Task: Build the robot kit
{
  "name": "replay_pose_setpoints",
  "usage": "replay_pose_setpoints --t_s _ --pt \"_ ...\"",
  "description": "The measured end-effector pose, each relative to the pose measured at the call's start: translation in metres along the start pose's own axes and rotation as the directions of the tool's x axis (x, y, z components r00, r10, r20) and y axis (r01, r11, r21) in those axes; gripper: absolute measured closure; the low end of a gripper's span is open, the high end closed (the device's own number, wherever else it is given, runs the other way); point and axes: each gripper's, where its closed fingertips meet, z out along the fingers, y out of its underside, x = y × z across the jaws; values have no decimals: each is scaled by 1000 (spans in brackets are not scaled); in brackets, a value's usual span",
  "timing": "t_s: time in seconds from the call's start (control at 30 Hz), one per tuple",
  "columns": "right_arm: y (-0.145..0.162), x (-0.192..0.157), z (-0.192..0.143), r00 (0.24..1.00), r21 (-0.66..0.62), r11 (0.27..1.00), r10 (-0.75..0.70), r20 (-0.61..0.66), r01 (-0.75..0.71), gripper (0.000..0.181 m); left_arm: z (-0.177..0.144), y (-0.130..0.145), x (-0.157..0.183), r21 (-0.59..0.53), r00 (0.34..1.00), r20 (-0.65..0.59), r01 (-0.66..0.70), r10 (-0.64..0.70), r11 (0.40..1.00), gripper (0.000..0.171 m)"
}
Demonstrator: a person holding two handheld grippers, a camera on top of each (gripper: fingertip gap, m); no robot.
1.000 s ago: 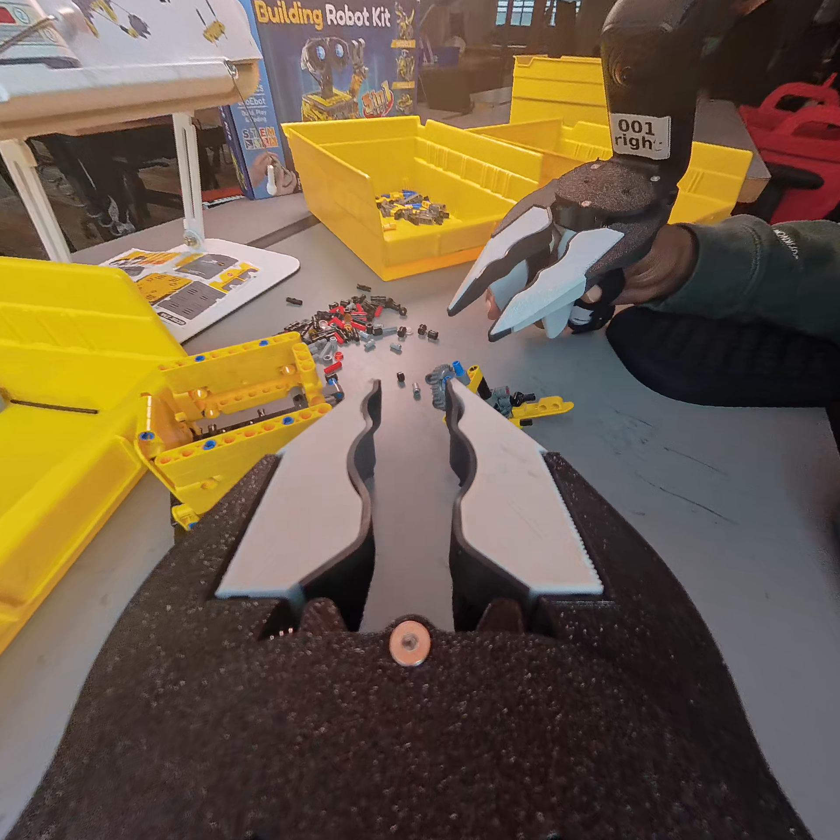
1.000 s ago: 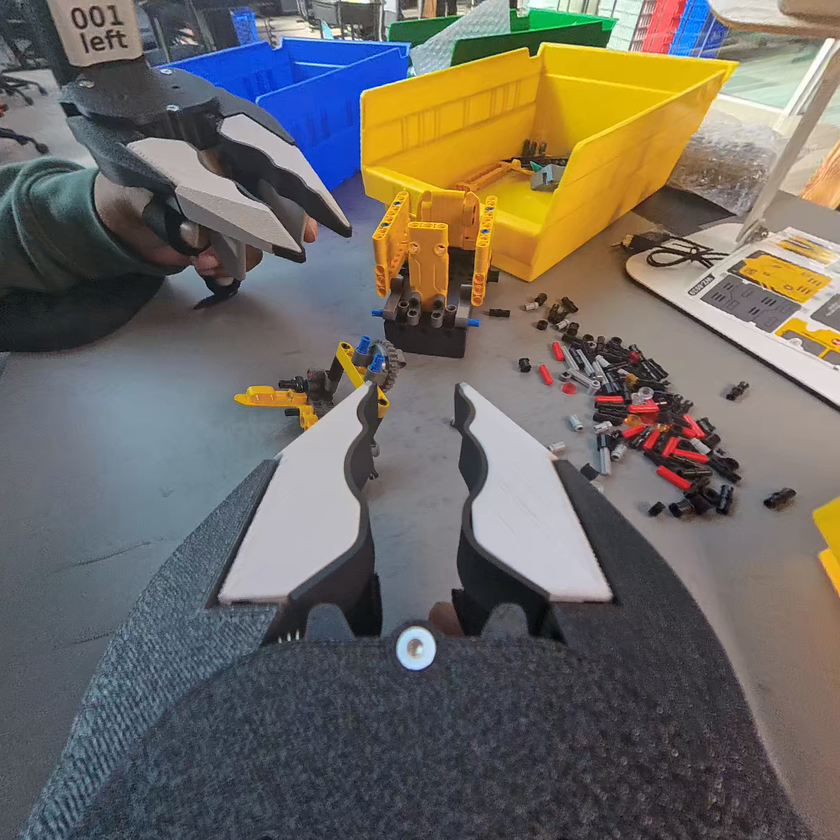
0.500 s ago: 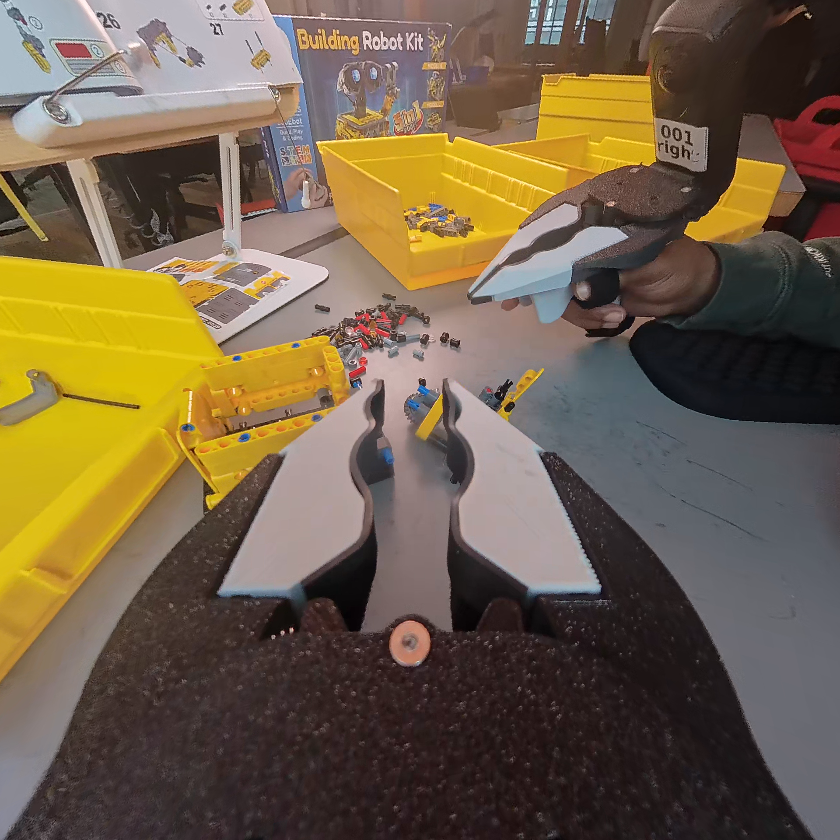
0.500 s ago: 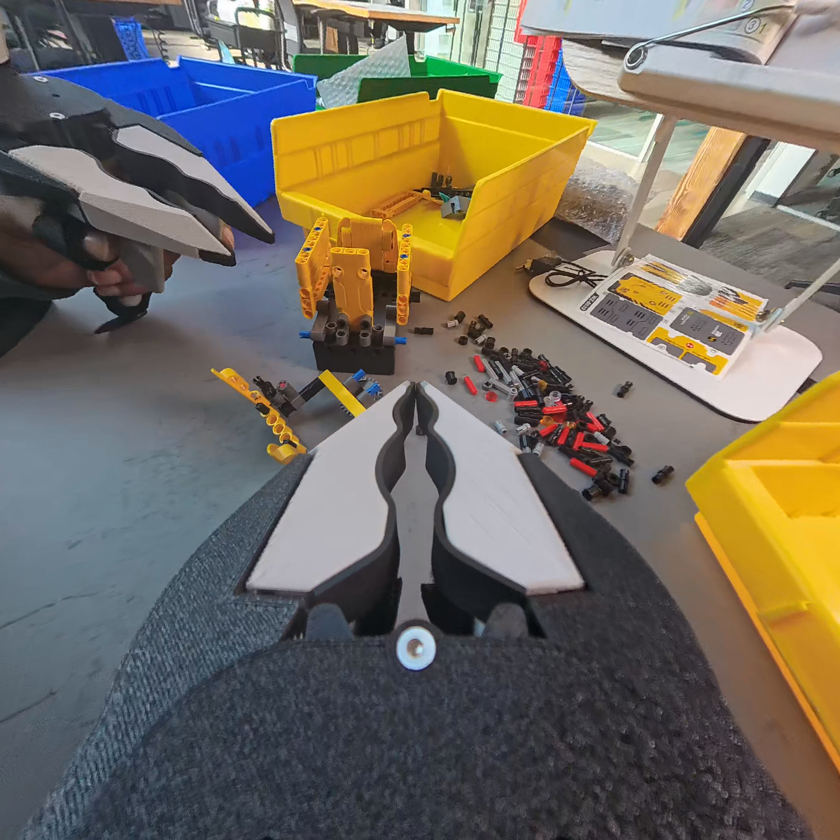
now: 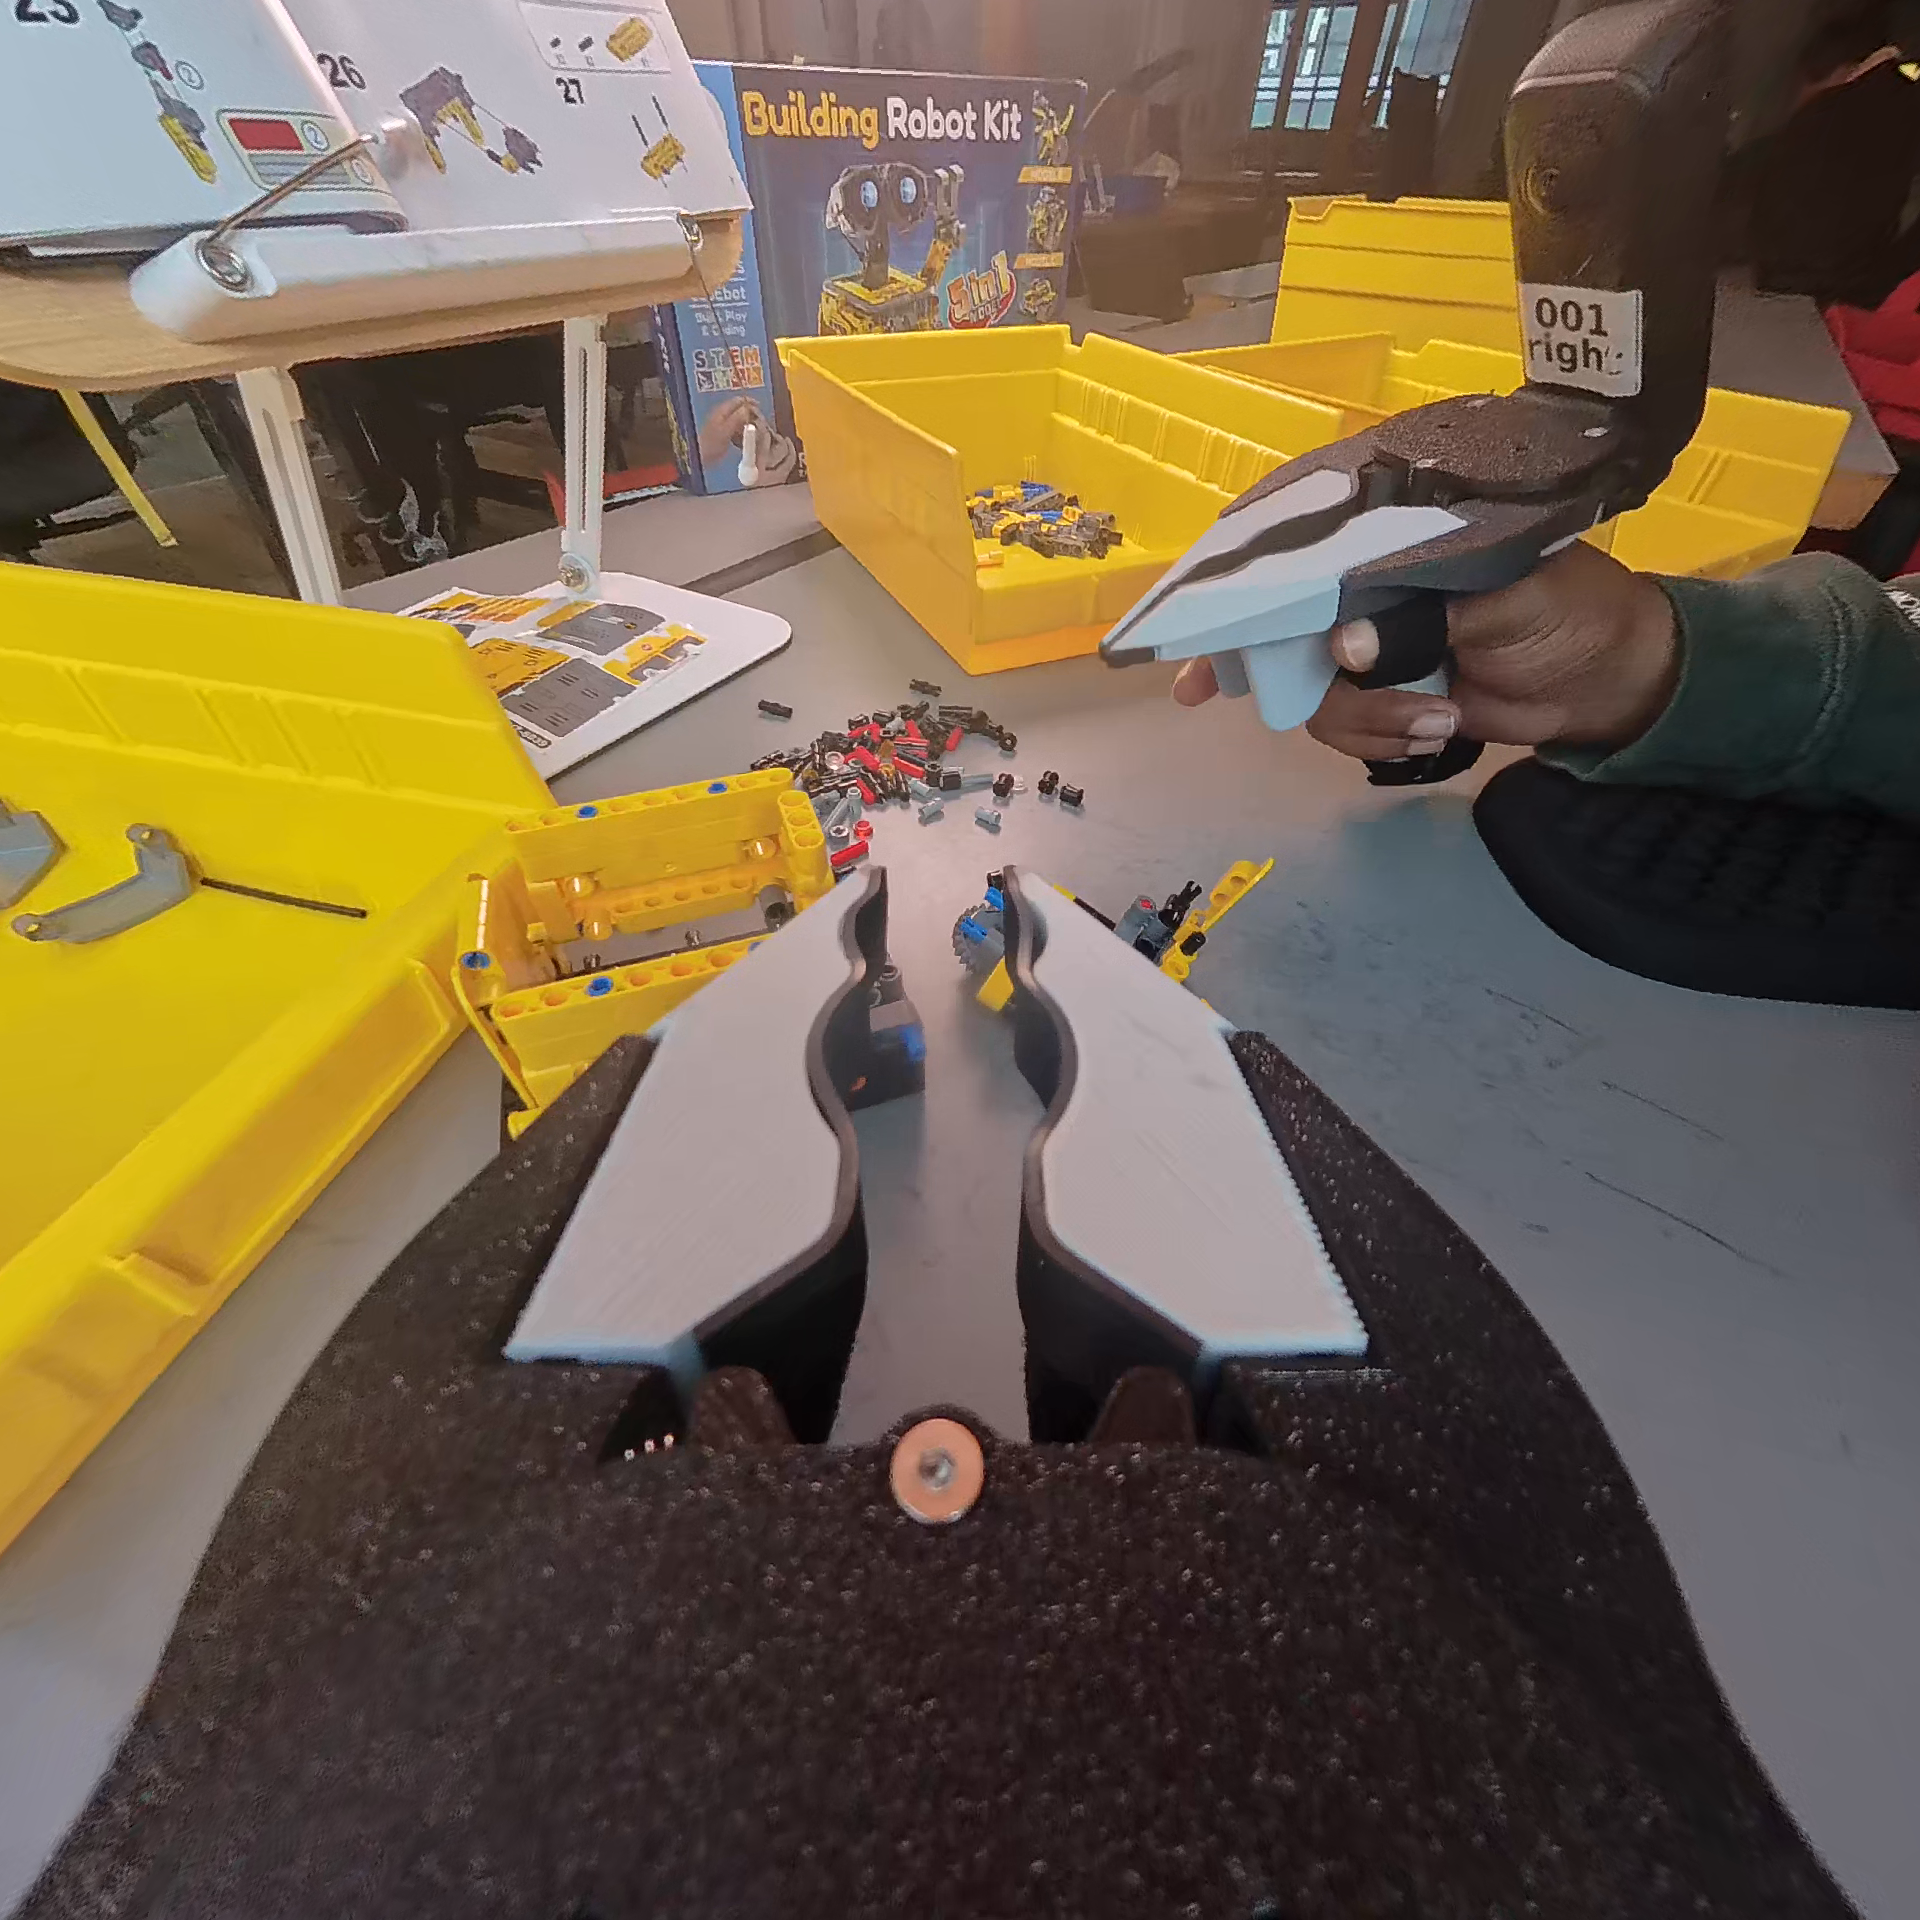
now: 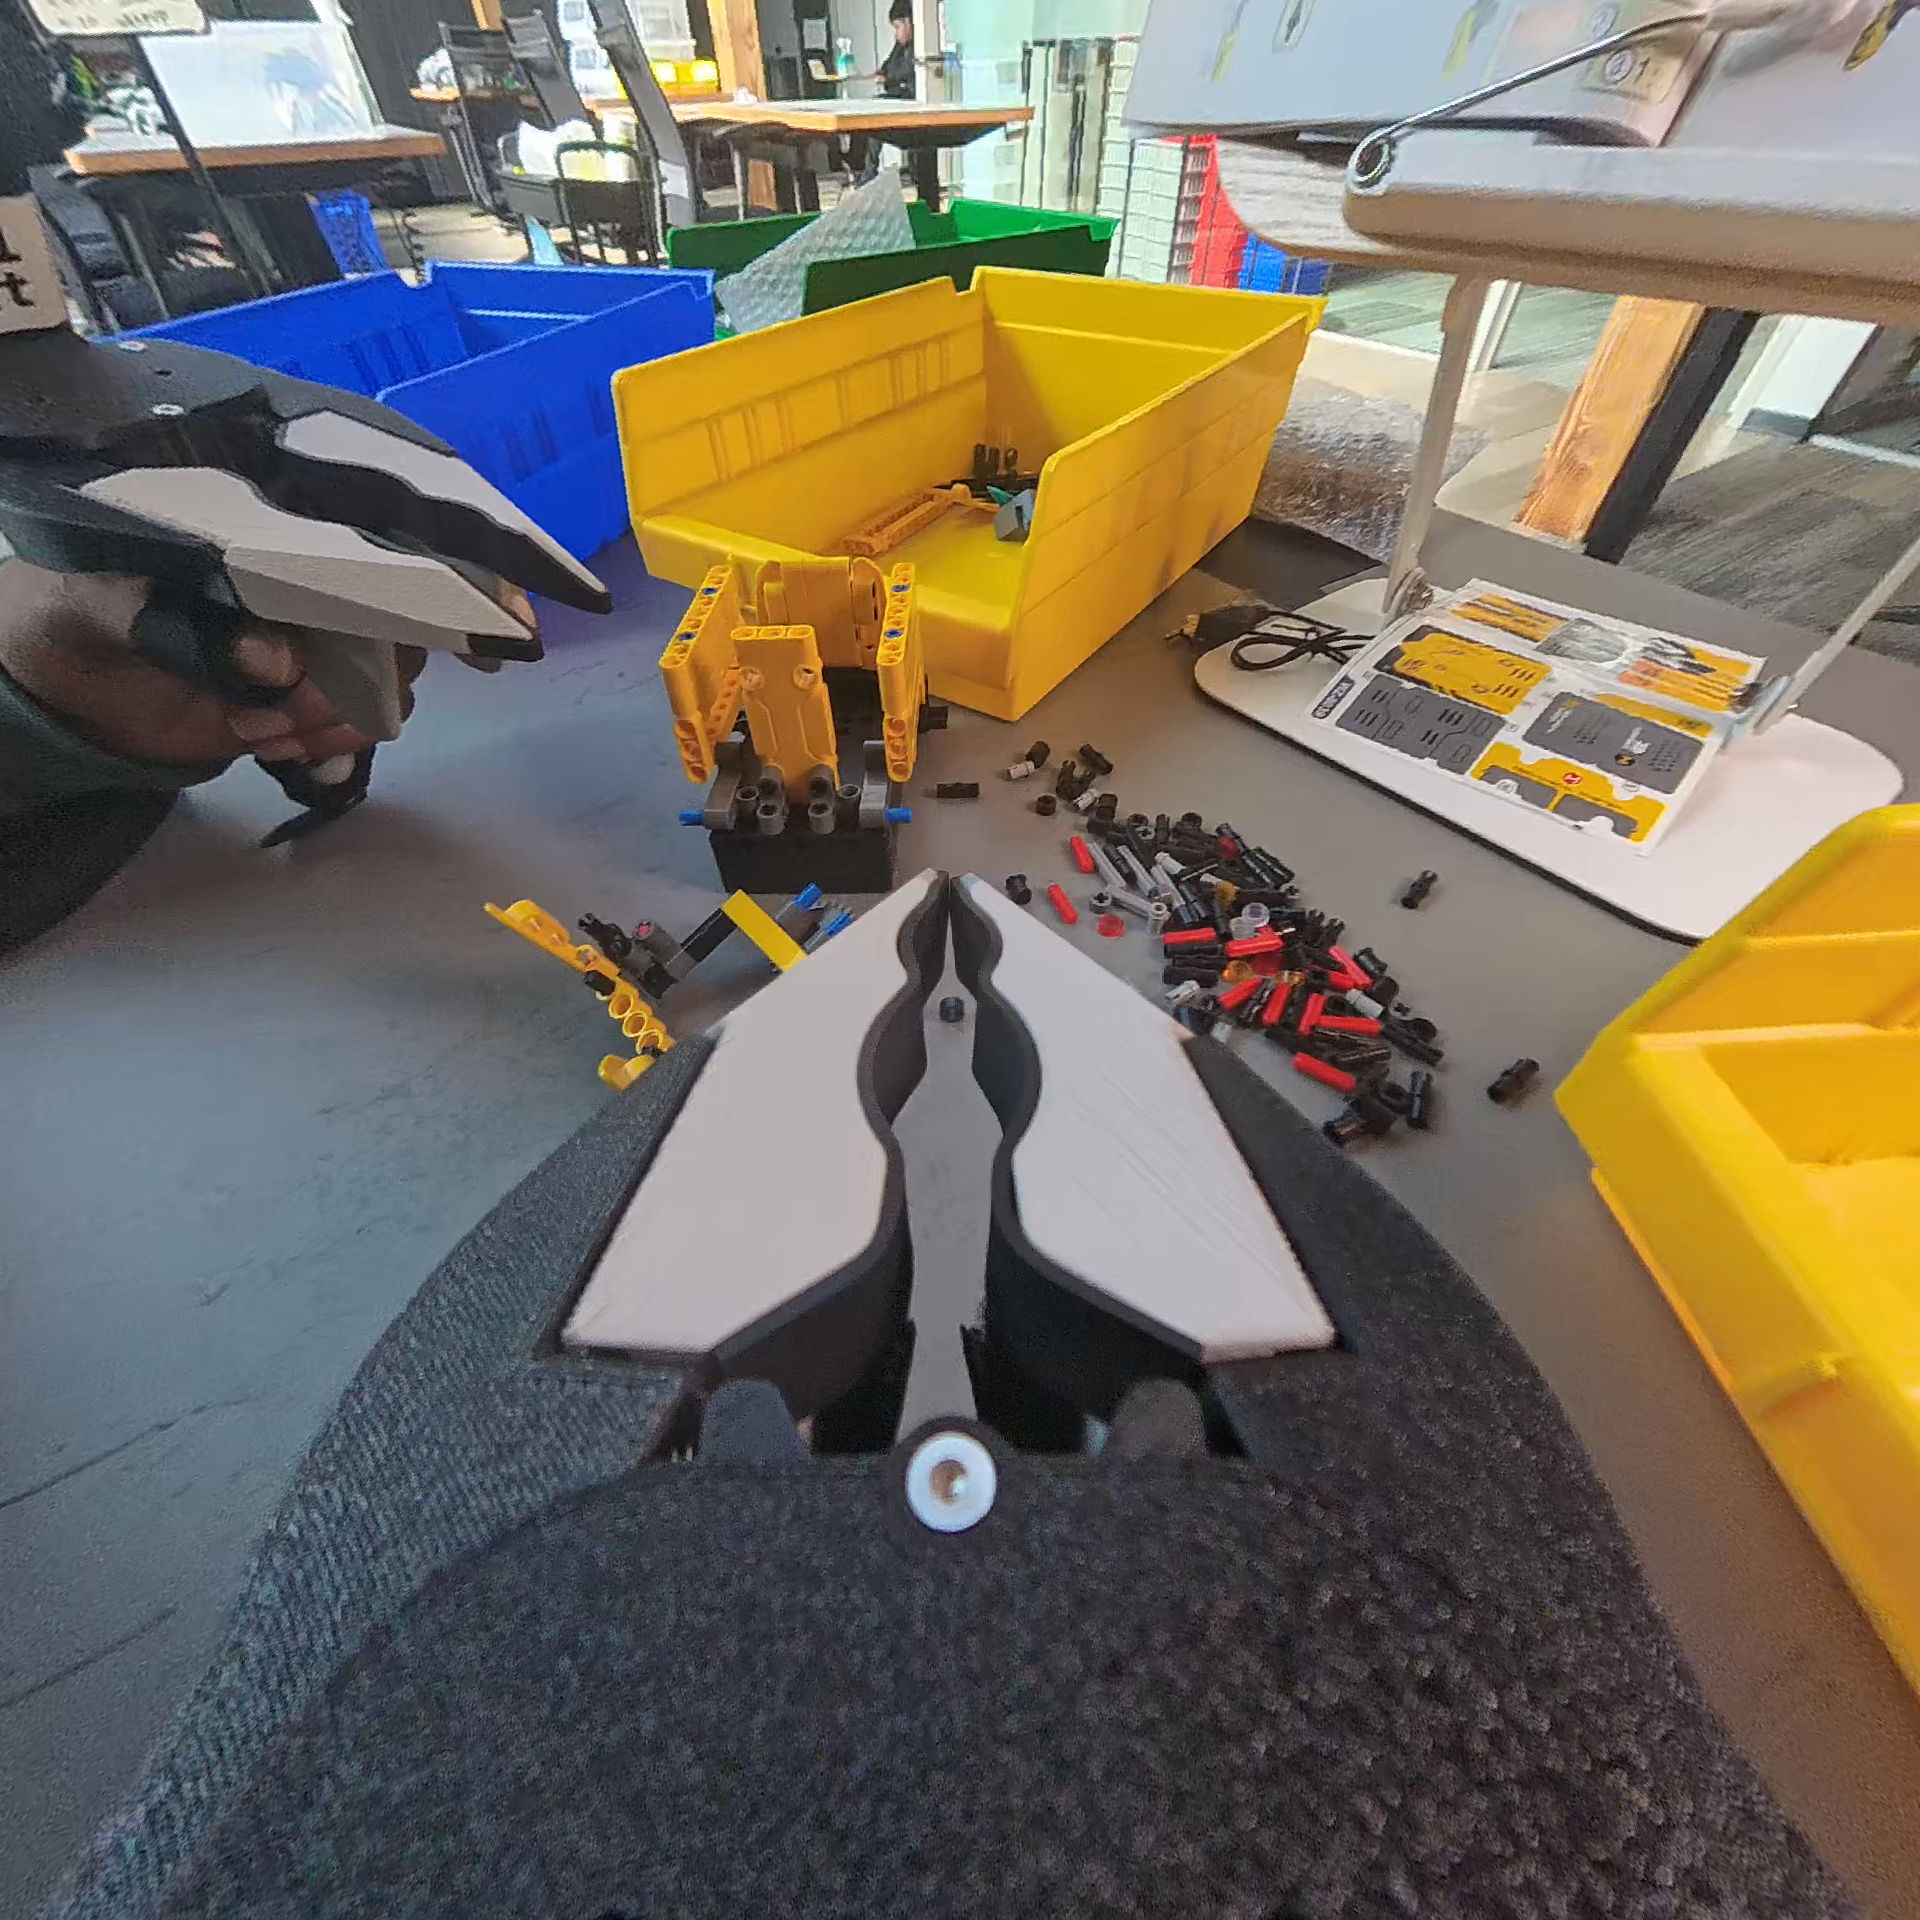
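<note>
My left gripper (image 5: pixel 945 888) is open and empty, low over the grey table. Its left finger lies against a yellow brick model (image 5: pixel 644 894) on a black base. Its right finger hides part of a small yellow arm piece with a grey gear (image 5: pixel 977 935). My right gripper (image 6: pixel 951 883) is shut with nothing seen in it, its tips above the table between the arm piece (image 6: pixel 665 945) and a pile of small pins (image 6: pixel 1268 966). The model (image 6: pixel 800 707) stands just beyond it. Each gripper shows in the other's view, the right (image 5: pixel 1117 649) and the left (image 6: pixel 566 618).
A yellow bin (image 6: pixel 935 436) stands behind the model, with a blue bin (image 6: pixel 468 343) to its left. Another yellow bin (image 6: pixel 1766 1143) is at the right. A white stand with instruction sheets (image 6: pixel 1558 727) is at the back right. A kit box (image 5: pixel 894 260) stands behind the far bin (image 5: pixel 904 520). My hands' fingertips stand some 12 centimetres from each other.
My right gripper has gone from open to shut and swung right, away from the arm piece. My left gripper has moved in up to the model and the arm piece, still open.
</note>
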Motion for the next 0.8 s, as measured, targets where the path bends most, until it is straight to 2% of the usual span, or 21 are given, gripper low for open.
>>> replay_pose_setpoints --t_s 0.23,0.27,0.47,0.57,0.67,0.8 --pt "-22 42 1 983 65 998 9 -184 3 181 -2 -1 -15 19 998 41 51 -52 999 146" --pt "-25 47 3 980 74 997 9 -200 6 176 -2 0 -17 20 997 46 57 -58 998 146" --pt "-11 50 16 979 37 999 -13 -202 21 146 -5 -1 -28 28 994 81 77 -79 997 145" --pt "-5 44 17 984 29 999 -26 -178 32 142 -8 -3 -34 41 991 96 87 -91 995 145" --pt "-5 39 17 987 39 998 -37 -156 44 145 -16 -15 -47 72 987 141 67 -77 995 145" --pt "-4 31 18 992 40 998 -47 -120 52 155 -49 -56 -89 95 956 292 -19 -9 995 147"
